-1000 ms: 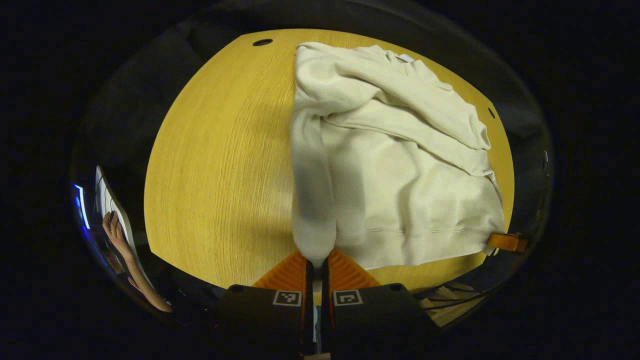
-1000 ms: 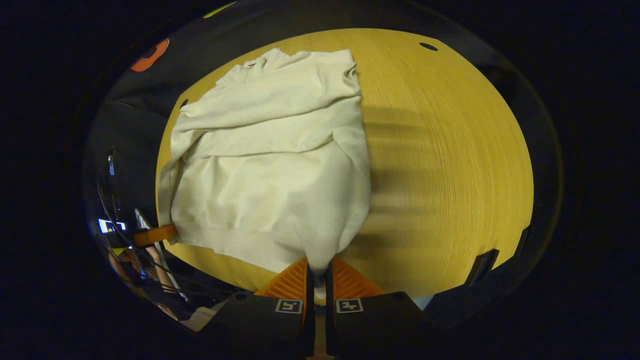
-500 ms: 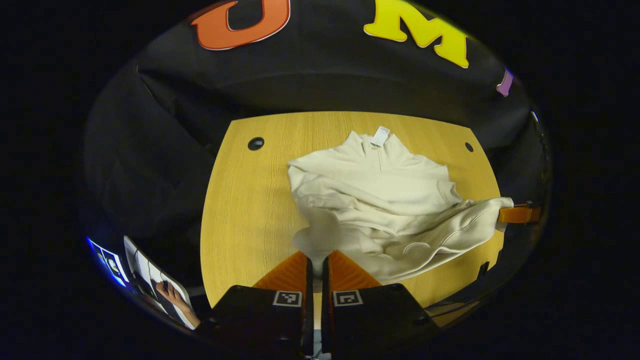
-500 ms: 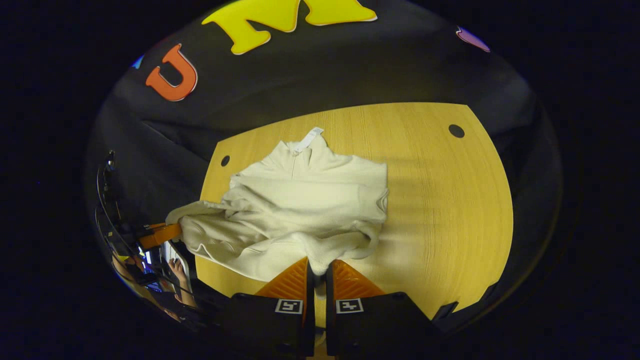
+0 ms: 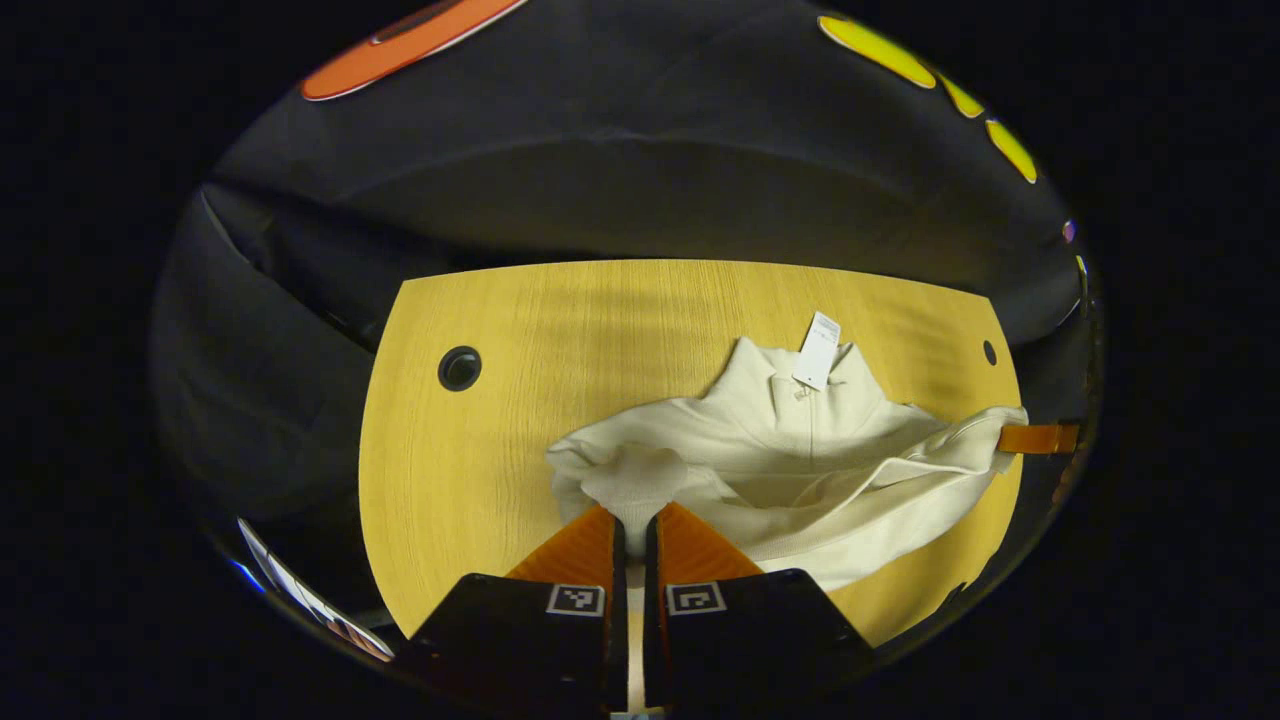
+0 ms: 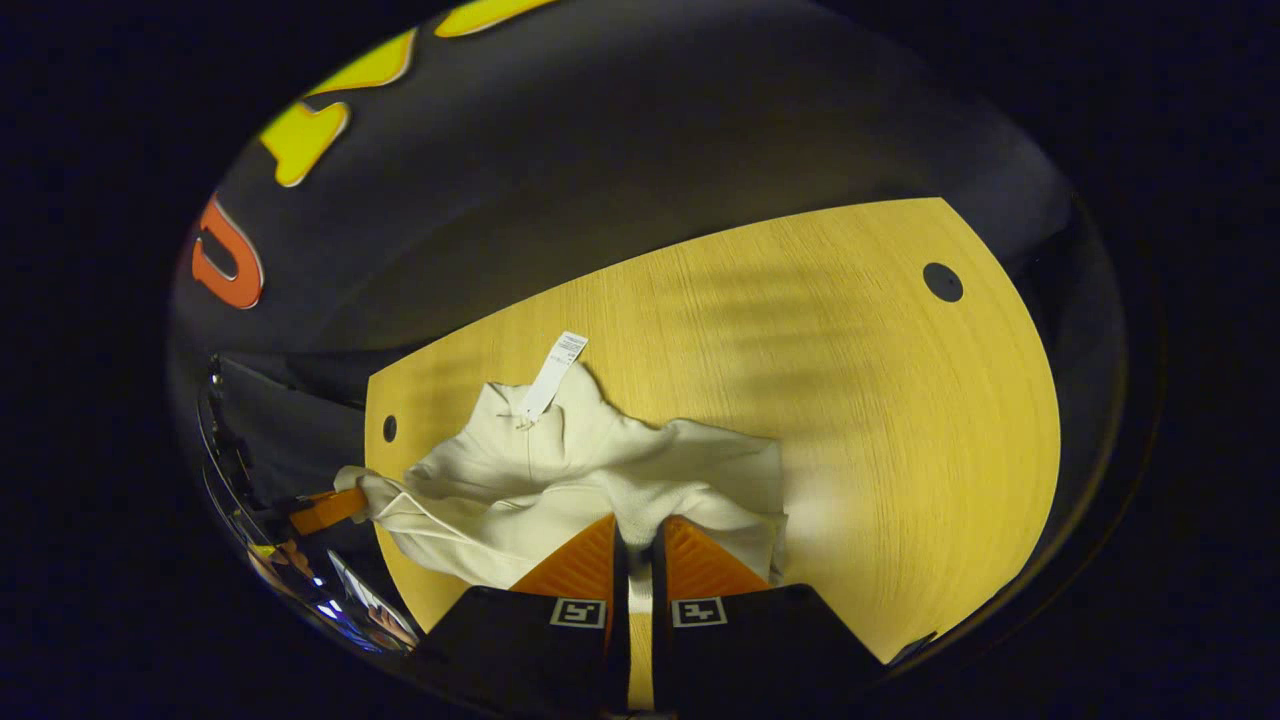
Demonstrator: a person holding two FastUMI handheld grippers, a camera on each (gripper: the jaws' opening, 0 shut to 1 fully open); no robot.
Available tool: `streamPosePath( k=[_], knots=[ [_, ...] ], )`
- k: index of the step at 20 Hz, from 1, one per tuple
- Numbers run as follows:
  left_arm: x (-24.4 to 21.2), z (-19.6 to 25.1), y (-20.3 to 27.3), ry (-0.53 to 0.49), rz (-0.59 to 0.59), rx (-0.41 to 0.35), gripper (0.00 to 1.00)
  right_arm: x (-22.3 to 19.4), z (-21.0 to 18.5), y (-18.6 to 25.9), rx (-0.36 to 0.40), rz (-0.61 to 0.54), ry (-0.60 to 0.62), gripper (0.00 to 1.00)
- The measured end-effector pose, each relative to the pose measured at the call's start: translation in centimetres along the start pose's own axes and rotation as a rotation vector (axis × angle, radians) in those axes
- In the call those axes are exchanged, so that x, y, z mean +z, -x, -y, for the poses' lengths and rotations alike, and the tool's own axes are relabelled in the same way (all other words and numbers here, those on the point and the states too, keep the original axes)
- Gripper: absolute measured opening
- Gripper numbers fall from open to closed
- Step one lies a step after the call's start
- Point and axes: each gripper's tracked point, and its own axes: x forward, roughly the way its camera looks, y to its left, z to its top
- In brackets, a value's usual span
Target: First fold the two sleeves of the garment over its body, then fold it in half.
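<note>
A cream sweatshirt (image 5: 850,440) lies on the yellow wooden table (image 5: 480,450), its collar at the far side with a white tag (image 5: 822,350) sticking up. My left gripper (image 5: 632,512) is shut on one corner of the hem, lifted over the garment's body. In the left gripper view the right gripper (image 5: 1038,438) holds the other hem corner at the right edge. In the right gripper view my right gripper (image 6: 640,520) is shut on the hem of the sweatshirt (image 6: 500,480), below its tag (image 6: 553,375). The left gripper (image 6: 325,510) pinches the far corner at the left.
The table (image 6: 880,400) has round cable holes near its far corners (image 5: 459,368) (image 6: 942,282). The dark booth wall rises just behind the table's far edge. Bare wood stretches to the right of the garment in the right gripper view.
Both grippers have carried the hem up off the table and forward toward the collar, so the lower half now drapes over the upper half. Both stay shut.
</note>
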Motion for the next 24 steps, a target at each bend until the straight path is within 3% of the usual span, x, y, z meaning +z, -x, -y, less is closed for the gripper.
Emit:
streamPosePath(
  k=[5, 8, 13, 14, 15, 17, 18, 19, 21, 24],
  knots=[
    [0.9, 0.6, -5.5, -0.057, -0.017, -0.010, 0.08, 1.7, 1.2, -5.1, -0.055, 0.008, 0.014, 0.10],
    [0.5, 0.7, -7.1, -0.050, -0.045, -0.008, 0.08, 1.9, 1.3, -6.3, -0.068, 0.020, 0.047, 0.09],
    [0.1, 0.4, -8.1, -0.035, -0.060, 0.011, 0.11, 2.6, 1.4, -6.5, -0.100, 0.067, 0.105, 0.18],
    [0.1, -0.3, -7.9, -0.036, -0.058, 0.039, 0.17, 2.9, 1.5, -6.0, -0.109, 0.080, 0.112, 0.22],
    [0.1, -0.8, -7.6, -0.031, -0.057, 0.066, 0.37, 3.1, 1.3, -5.4, -0.110, 0.093, 0.115, 0.28],
    [0.1, -0.7, -6.6, -0.013, -0.041, 0.058, 0.75, 3.5, 0.9, -4.3, -0.106, 0.124, 0.132, 0.30],
    [0.2, -0.7, -5.5, 0.009, -0.027, 0.052, 0.80, 3.7, -0.3, -2.9, -0.070, 0.155, 0.139, 0.44],
    [0.2, -0.6, -4.3, 0.032, -0.003, 0.044, 0.96, 3.7, -0.6, -1.7, -0.063, 0.178, 0.145, 0.67],
    [0.2, 0.3, -2.0, 0.075, 0.032, 0.012, 0.97, 3.5, -1.0, 0.5, -0.068, 0.205, 0.163, 0.89],
    [0.0, 1.0, 2.7, 0.090, 0.107, 0.001, 0.98, 2.0, -2.3, 4.3, -0.057, 0.249, 0.203, 0.95]
  ],
)
